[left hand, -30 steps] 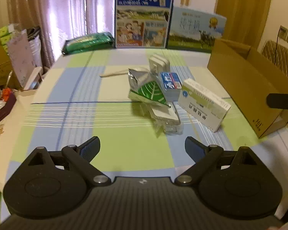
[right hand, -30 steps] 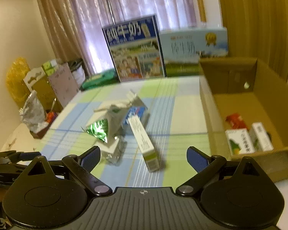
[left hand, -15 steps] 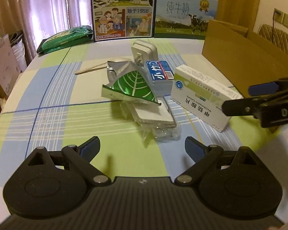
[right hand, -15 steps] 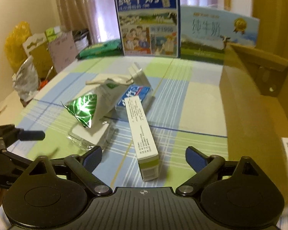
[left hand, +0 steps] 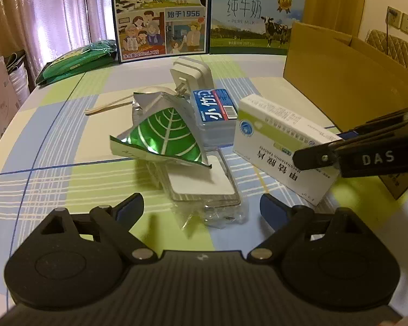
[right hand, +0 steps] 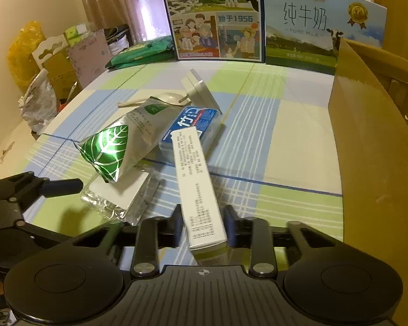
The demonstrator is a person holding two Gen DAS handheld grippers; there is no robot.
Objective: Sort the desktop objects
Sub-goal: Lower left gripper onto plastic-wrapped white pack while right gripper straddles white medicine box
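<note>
Our right gripper (right hand: 202, 229) clamps the near end of the white medicine box (right hand: 195, 187), its fingers pressed to both long sides. Our left gripper (left hand: 201, 207) hangs spread wide and empty just short of the pile, with open cloth on its left.

Directly ahead of the left gripper lies a clear plastic packet with a white card (left hand: 204, 187). Over it leans a silver pouch printed with a green leaf (left hand: 163, 135). Beyond the pouch sit a blue tissue pack (left hand: 215, 114) and a white plug adapter (left hand: 191, 74), touching each other. A pale wooden stick (left hand: 108, 106) lies farther off to the left.

On the right, close beside the held box, rises the brown wall of a cardboard carton (right hand: 372, 146); a lane of bare cloth runs between them.

The right tool's arm reads "DAS". Two milk cartons stand at the far edge: a dark blue one (right hand: 215, 16) marked "1956" and a pale one (right hand: 323, 24) marked "PURE MILK". A green bag (right hand: 141, 51) lies left of them.

The table wears a blue, green and cream checked cloth (right hand: 285, 146). Pink curtains hang behind.
</note>
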